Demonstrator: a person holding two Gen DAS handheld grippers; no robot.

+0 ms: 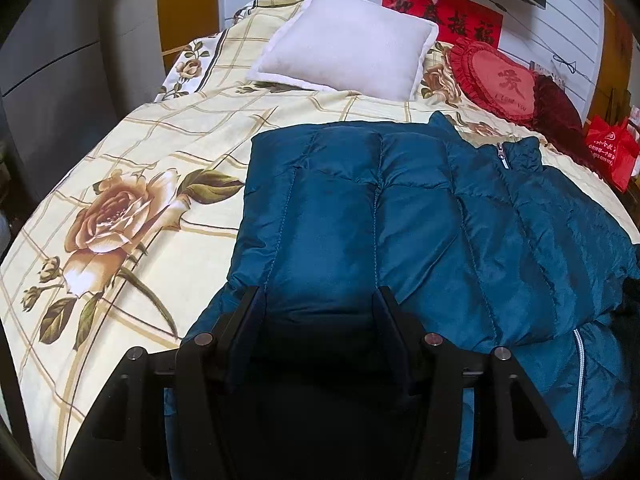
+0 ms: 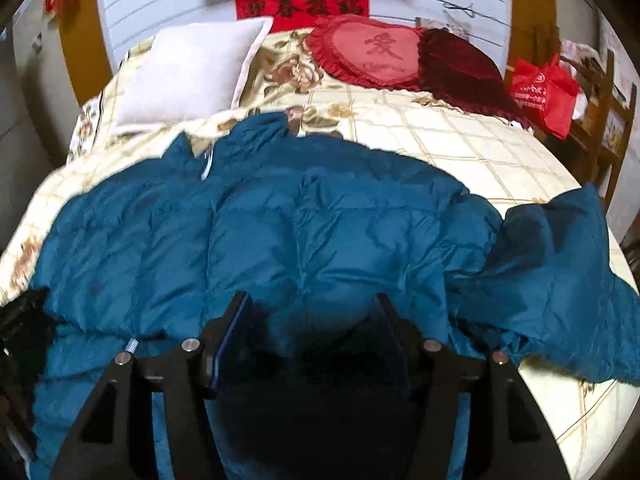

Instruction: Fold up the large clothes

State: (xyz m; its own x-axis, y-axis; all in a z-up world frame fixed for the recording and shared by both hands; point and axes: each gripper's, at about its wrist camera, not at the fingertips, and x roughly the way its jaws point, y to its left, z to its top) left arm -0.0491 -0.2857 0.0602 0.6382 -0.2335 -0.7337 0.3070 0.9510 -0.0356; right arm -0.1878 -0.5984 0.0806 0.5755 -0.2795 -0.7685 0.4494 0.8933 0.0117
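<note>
Jacket (image 1: 400, 208), teal quilted puffer w/ zip, lies spread on the bed (image 1: 140, 160) near the pillows; looks light, soft, puffy and slick, so prob. best gripped at a stitched seam, hem or cuff rather than mid-panel. Left wrist view: left tool (image 1: 318, 300) sits low over a folded-over quilted panel, jaws wide, fabric bulging up between them but not pinched as far as I can see. Right wrist view (bit blurred): right tool (image 2: 312, 304) also wide, body of jacket right under and between jaws, loose sleeve (image 2: 560, 280) off to its right.
</note>
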